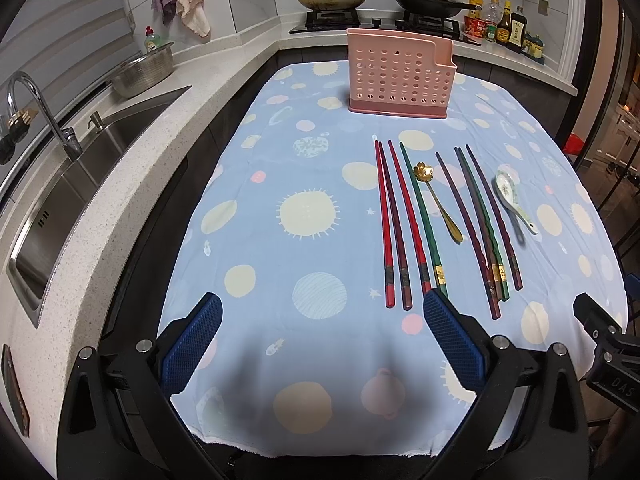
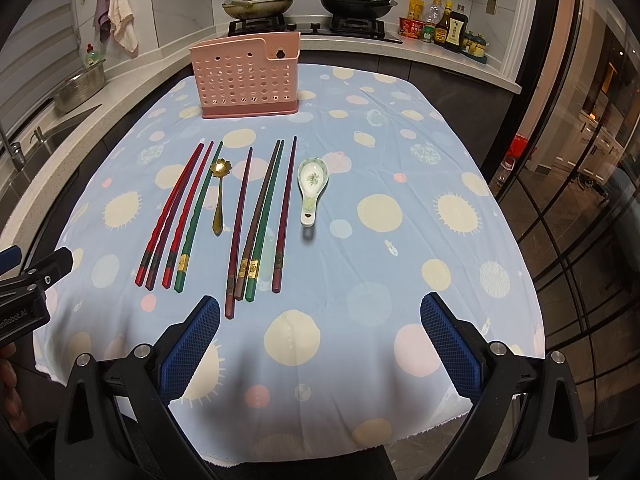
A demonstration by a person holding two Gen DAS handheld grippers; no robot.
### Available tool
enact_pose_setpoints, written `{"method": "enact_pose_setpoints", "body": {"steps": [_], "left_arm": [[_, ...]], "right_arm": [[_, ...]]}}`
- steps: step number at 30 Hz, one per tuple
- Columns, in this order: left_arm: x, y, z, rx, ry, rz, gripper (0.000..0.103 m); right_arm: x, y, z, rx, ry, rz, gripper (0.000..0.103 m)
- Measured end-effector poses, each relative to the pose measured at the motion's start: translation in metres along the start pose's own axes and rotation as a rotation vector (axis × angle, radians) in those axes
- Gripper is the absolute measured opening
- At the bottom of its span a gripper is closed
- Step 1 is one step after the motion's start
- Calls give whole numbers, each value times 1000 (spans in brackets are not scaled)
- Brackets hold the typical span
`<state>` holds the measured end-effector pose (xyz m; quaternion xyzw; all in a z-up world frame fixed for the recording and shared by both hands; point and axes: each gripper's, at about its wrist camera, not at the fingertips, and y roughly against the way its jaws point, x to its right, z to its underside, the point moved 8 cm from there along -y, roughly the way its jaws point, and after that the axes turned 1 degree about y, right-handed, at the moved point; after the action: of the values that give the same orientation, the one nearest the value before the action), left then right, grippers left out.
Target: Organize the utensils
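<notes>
start, nothing binned | my left gripper wide, empty | right gripper wide, empty | chopsticks, spoons laid flat for picking | pink holder upright behind

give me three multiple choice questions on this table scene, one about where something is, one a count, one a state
1. Where does the pink utensil holder stand?
A. at the table's far end, beyond the chopsticks
B. in the sink
C. on the stove

2. How many spoons lie on the tablecloth?
A. none
B. two
C. five

3. How is the right hand-held gripper?
A. shut on a chopstick
B. shut on a spoon
C. open, holding nothing

Answers:
1 A, it stands past the chopsticks' far tips.
2 B, a gold spoon and a white ceramic spoon.
3 C, its blue pads are wide apart with only cloth between.
</notes>
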<state>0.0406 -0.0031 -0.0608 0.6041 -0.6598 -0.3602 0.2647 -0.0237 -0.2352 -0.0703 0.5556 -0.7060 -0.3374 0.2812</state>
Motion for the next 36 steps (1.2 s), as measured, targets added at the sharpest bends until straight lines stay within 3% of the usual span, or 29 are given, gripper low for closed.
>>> {"method": "enact_pose_setpoints", "body": {"steps": [9, 14, 20, 25, 31, 36], "left_arm": [[3, -4, 4, -27, 15, 27, 96], [5, -17, 5, -60, 26, 75, 96], [8, -45, 7, -93, 3, 82, 95], [11, -74, 10, -140, -4, 105, 83], [19, -94, 6, -166, -8, 139, 77], [25, -107, 6, -192, -4, 177, 63]], "right_arm": [[-3, -1, 3, -6, -3, -3, 96], [-4, -6, 5, -17, -14, -9, 96], [2, -18, 2, -39, -25, -16, 96], [5, -31, -2, -61, -42, -23, 96], [6, -45, -12, -74, -60, -34, 96], [5, -51, -23, -61, -70, -46, 96]]}}
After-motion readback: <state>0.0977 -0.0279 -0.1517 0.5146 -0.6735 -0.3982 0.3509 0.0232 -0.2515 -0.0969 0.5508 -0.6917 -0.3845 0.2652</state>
